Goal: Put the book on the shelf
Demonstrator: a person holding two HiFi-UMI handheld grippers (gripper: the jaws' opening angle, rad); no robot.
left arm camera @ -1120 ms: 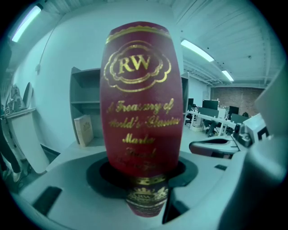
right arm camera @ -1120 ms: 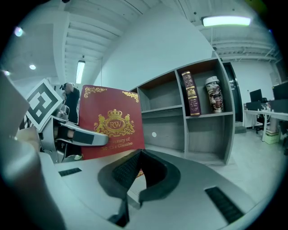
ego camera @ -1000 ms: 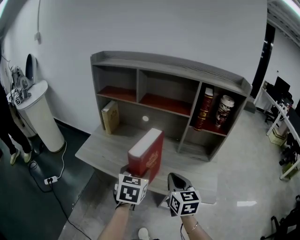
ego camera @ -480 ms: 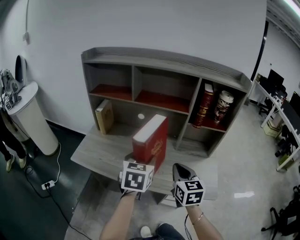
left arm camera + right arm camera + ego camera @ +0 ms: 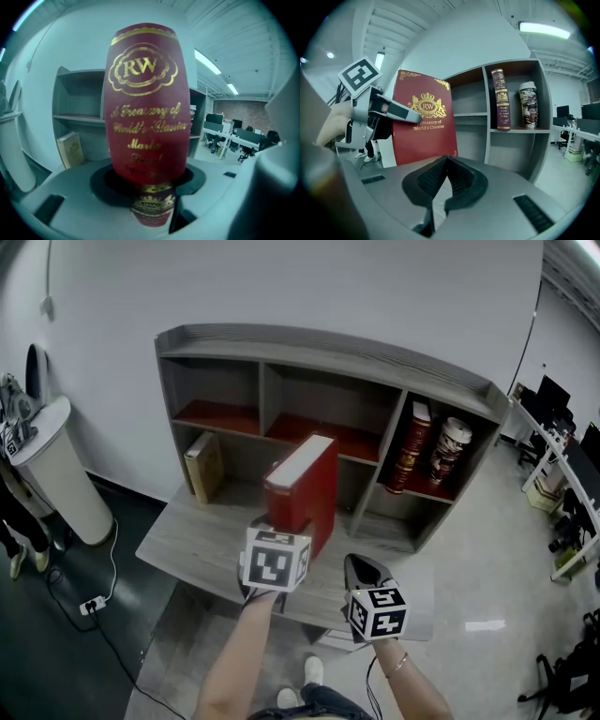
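- Gripping the red book at the foot of its spine, the left gripper has its jaws closed on the cover from both sides
- Held low like this, the book stands upright and clear of the desk, just in front of the shelf
- Its spine faces the person and the page edge faces the shelf, so I judge it can slide in with the title outward
- The right gripper hangs beside it over the desk edge with its tips together on nothing, likely kept free to steady the book
- 1 maroon book and a printed can fill the right compartment, and a tan book leans at the lower left
- The middle openings look bare, so one of them seems the likely slot, though the book is not yet inside any
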